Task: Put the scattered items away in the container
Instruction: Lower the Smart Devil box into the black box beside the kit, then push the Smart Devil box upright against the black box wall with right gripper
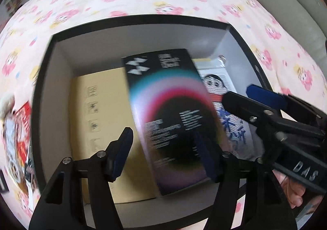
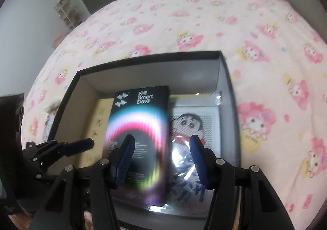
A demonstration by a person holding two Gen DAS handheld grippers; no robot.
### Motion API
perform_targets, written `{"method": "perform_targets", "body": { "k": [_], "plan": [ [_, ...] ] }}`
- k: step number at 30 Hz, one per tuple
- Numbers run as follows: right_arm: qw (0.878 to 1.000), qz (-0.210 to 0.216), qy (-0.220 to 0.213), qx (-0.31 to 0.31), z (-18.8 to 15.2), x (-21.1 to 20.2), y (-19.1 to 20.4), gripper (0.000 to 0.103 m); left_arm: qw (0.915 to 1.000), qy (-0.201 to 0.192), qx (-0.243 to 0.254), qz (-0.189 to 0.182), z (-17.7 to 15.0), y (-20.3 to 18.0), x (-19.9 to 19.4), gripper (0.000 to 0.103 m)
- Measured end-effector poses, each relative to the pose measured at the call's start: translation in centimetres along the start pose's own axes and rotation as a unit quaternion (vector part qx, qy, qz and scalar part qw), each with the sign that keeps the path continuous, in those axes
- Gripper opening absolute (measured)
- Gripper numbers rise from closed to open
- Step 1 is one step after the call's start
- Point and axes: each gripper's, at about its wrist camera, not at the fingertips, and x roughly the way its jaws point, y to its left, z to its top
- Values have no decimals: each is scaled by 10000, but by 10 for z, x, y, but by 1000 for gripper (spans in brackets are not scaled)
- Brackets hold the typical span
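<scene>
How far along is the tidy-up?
Done: the black Smart Devil box, a tan carton and a cartoon packet lie in the container. In hand: nothing; both tools look open. Left: red-and-white items remain outside on the bedspread.

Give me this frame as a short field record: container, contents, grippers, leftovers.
container: black open box, pale inside, on pink cartoon-print blanket
contents: black Smart Devil box in the middle; tan carton under it on one side; clear-wrapped cartoon package on the other
left gripper: open, over the box, nothing held
right gripper: open, over the box, nothing held
leftovers: red and white packet outside the box
</scene>
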Motion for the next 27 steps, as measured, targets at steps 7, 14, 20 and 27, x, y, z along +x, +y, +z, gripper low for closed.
{"method": "perform_targets", "body": {
  "k": [7, 14, 20, 27],
  "plan": [
    [9995, -132, 273, 120, 0, 23, 6, 53, 9968, 116, 319, 731, 4, -26, 16, 76],
    [9996, -92, 240, 112, -2, 21, 6, 53, 9959, 295, -289, 804, 5, 1, 14, 78],
    [9995, 154, 263, 47, -1, 18, 5, 52, 9929, 274, -705, 913, -3, 35, -3, 69],
    [9999, -2, 79, -110, 2, 11, 9, 47, 9987, -64, -376, 332, -3, 16, -23, 57]
  ]
}}
